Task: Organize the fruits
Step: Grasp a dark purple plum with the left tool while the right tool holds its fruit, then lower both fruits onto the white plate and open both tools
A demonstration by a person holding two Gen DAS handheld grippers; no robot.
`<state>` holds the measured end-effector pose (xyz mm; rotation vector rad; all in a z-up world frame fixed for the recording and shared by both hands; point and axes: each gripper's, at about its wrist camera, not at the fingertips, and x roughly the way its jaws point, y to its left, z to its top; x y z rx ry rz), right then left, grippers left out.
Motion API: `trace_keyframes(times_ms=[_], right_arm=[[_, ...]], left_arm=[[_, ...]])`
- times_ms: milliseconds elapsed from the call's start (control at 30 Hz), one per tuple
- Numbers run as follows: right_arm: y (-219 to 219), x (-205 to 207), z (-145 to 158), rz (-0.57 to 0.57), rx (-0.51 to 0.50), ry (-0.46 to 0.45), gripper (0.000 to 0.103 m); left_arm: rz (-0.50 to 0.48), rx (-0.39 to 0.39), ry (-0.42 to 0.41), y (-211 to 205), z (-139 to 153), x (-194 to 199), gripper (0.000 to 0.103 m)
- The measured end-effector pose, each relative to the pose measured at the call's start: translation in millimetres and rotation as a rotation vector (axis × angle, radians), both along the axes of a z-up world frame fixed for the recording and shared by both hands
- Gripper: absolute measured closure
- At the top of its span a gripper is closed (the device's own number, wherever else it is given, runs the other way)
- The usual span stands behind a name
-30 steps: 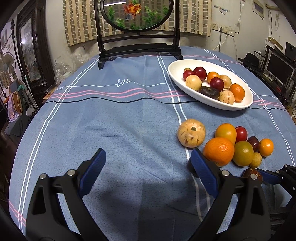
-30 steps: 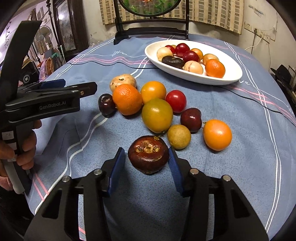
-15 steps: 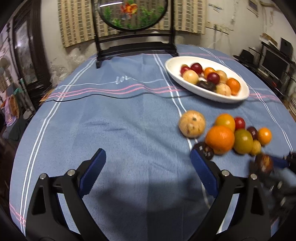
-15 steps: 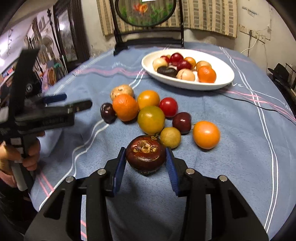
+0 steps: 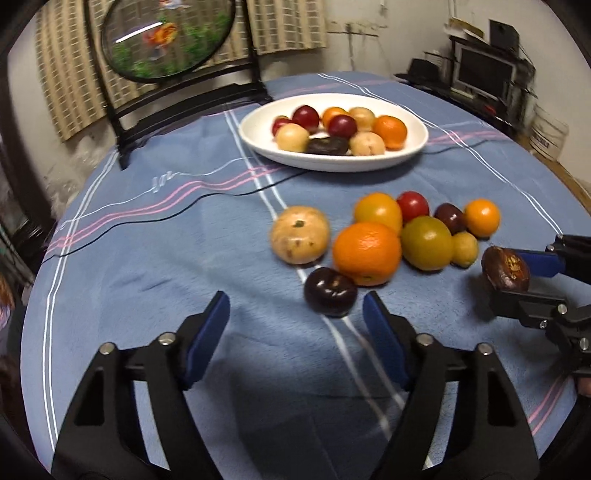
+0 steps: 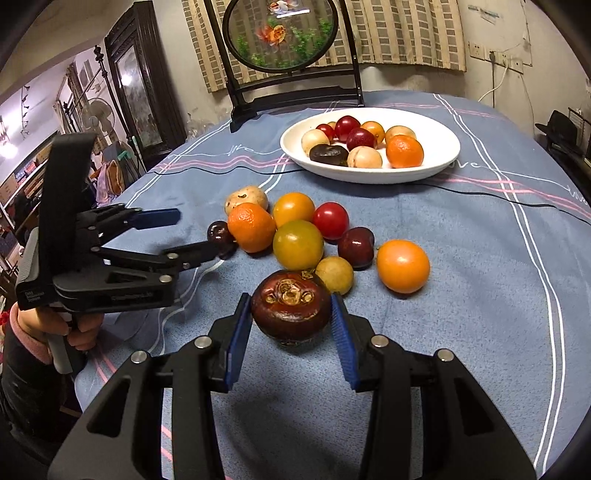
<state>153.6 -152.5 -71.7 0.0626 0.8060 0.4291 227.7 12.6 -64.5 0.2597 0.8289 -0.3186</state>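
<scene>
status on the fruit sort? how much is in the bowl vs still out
Roughly halfway. Done: about nine fruits sit in the white bowl. In hand: the right gripper is shut on a mangosteen, held near the loose pile. The left gripper is open, nosing toward the dark plum. Left: nine loose fruits on the tablecloth, among them the big orange.

tablecloth: blue, with white and pink stripes
bowl: white
mangosteen: dark reddish brown
big orange: bright orange
gripper pads: blue, on black arms
curtain: beige with a checked pattern
</scene>
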Motion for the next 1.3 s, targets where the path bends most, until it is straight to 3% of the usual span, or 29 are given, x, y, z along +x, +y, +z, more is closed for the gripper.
trace_keyframes(times_ms=[100,333,500,567,933,1133,1300], right_arm=[[0.2,0.3,0.0,0.003,0.004,-0.002,0.060],[-2.0,-0.5,0.1,0.002,0.020,-0.004,0.060],[-3.2,-0.5,0.6,-0.002,0.034,-0.002,0.060],[-3.4,-0.5,0.9,-0.001,0.038,-0.002,0.060],[-3.6,0.1,0.9,0.006,0.040,-0.006,0.060],[-4.2,0.6,1.8,0.013,0.046,-0.011,0.060],[-11.8,10.0,2.5,0.028,0.107,0.049,0.060]], left_arm=[[-0.020,-0.010,0.032,-2.2,-3.6,6.0,0.041],[-0.050,-0.032,0.067,-8.1,-7.3,13.5,0.048],[-0.077,-0.044,0.105,-12.1,-12.0,15.6,0.067],[-0.083,-0.046,0.112,-13.4,-13.0,16.3,0.069],[-0.068,-0.060,0.113,-11.3,-11.5,10.0,0.070],[-0.078,-0.118,0.102,-9.0,-0.5,2.0,0.070],[-0.093,-0.156,0.076,-7.4,15.4,3.1,0.070]])
